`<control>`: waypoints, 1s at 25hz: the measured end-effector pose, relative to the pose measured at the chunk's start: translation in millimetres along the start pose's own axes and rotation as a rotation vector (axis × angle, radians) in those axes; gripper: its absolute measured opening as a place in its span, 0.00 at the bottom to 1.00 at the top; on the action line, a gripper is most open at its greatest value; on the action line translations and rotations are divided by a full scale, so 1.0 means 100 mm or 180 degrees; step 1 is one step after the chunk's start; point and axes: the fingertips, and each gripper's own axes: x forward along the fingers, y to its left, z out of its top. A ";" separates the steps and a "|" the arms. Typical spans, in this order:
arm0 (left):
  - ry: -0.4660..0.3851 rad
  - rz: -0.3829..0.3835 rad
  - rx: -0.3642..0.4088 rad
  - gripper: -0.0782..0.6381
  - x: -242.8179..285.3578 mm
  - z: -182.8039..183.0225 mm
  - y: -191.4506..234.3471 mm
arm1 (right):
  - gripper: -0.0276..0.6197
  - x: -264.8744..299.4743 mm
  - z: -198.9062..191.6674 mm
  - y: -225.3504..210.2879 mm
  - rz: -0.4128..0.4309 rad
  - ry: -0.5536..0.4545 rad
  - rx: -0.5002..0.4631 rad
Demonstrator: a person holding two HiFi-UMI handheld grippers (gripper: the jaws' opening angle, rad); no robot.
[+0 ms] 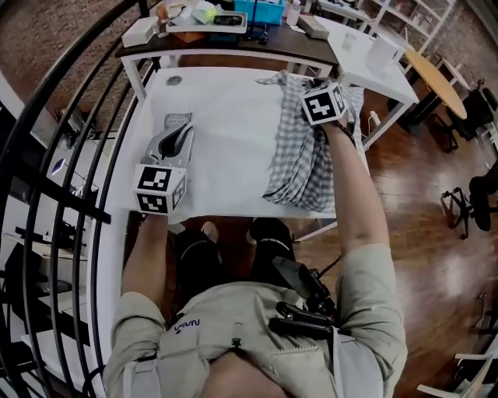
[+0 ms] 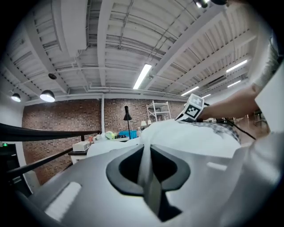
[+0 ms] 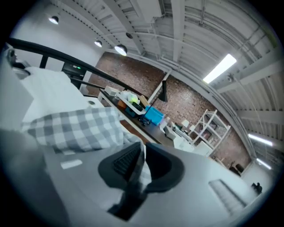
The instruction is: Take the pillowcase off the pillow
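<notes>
There is one pillow (image 1: 222, 144) and one checked pillowcase (image 1: 299, 167).

Pillow (image 1: 229, 132) on table (image 1: 145, 105), pillowcase (image 1: 299, 159) at its right end

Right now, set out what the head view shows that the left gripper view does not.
Only the head view: the whole white pillow, the checked pillowcase bunched along its right side, the person's legs, and the left gripper at the pillow's left edge. Only the left gripper view: that gripper's jaws pinched shut on a fold of the white pillow fabric, plus the ceiling lights. Both: the right gripper at the pillowcase, and the blue bin beyond.
</notes>
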 end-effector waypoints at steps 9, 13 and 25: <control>-0.0235 -0.0188 0.0492 0.35 -0.27 0.45 -0.46 | 0.23 -1.11 0.08 0.19 0.0336 -0.0824 0.0800; -0.0349 -0.0642 0.0834 0.39 -0.58 0.57 -1.23 | 0.23 -1.86 -0.17 0.41 0.0278 -0.1136 0.1036; 0.0498 -0.0808 0.1260 0.43 -0.27 -0.55 -1.75 | 0.23 -2.18 -1.06 1.90 0.0954 -0.0545 0.1290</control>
